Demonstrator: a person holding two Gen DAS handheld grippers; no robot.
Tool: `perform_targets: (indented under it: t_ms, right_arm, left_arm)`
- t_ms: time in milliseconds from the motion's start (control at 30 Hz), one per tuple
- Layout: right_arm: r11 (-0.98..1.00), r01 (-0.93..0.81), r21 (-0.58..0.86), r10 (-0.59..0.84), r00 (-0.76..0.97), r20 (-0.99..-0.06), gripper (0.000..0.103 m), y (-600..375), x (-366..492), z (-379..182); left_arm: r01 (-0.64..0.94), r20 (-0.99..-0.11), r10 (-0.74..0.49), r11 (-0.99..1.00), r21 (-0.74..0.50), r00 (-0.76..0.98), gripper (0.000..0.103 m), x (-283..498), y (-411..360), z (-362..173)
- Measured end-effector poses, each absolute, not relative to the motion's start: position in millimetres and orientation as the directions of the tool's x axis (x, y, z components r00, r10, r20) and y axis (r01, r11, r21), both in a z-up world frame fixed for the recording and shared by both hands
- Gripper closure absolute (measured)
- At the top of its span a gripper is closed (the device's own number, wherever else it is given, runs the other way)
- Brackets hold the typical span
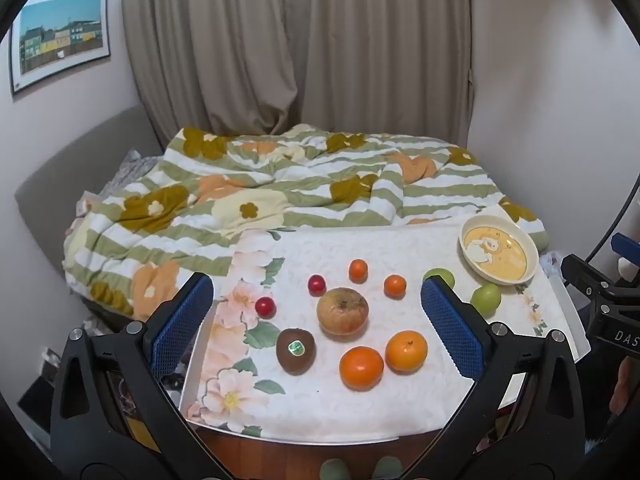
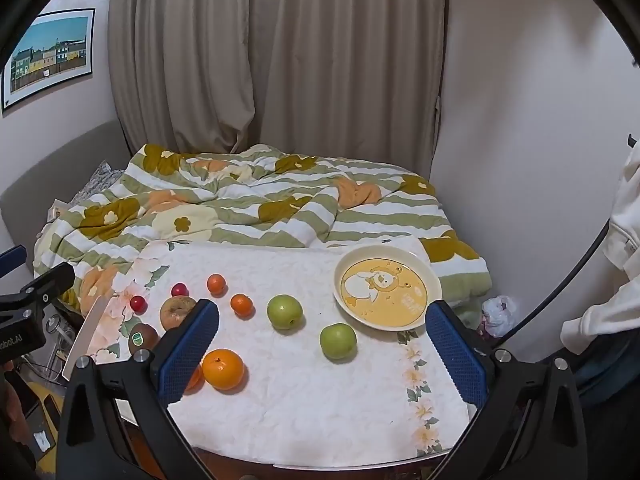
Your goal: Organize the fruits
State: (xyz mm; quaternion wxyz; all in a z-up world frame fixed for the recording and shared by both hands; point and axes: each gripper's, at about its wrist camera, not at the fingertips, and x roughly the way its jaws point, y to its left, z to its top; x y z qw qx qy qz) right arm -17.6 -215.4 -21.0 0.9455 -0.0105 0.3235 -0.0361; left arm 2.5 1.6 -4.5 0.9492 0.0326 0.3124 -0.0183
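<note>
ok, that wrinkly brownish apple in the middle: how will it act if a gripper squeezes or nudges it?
The apple looks shrivelled and browned, so it is probably soft and may dent under the pads. It is round and sits free on the tablecloth, so a nudge would likely roll it toward the oranges. Its dull wrinkled skin probably grips well.

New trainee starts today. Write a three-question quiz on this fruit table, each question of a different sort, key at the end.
1. True or false: the plate already holds fruit.
2. How many green apples lie on the cloth?
3. Which fruit carries a sticker? A) kiwi B) large orange C) brown apple

Key:
1. False; the plate is empty.
2. Two: one green apple further back, one nearer, both left of the plate in the right wrist view.
3. A; the kiwi has a green sticker on top. Both the left gripper and the right gripper stand open and hold nothing.
</note>
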Motion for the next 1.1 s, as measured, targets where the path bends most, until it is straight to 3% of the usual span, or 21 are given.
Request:
perform_targets:
  t_ms: [1100]
  right_arm:
    - [0.997, 0.064, -0.043, -0.077, 0.794, -0.603, 0.000, -211.2, -20.5, -18.1]
  left_arm:
    - [0.058, -0.569, -0.017, 0.997, 0.053, 0.822, 0.000, -2.9, 6.3, 0.6]
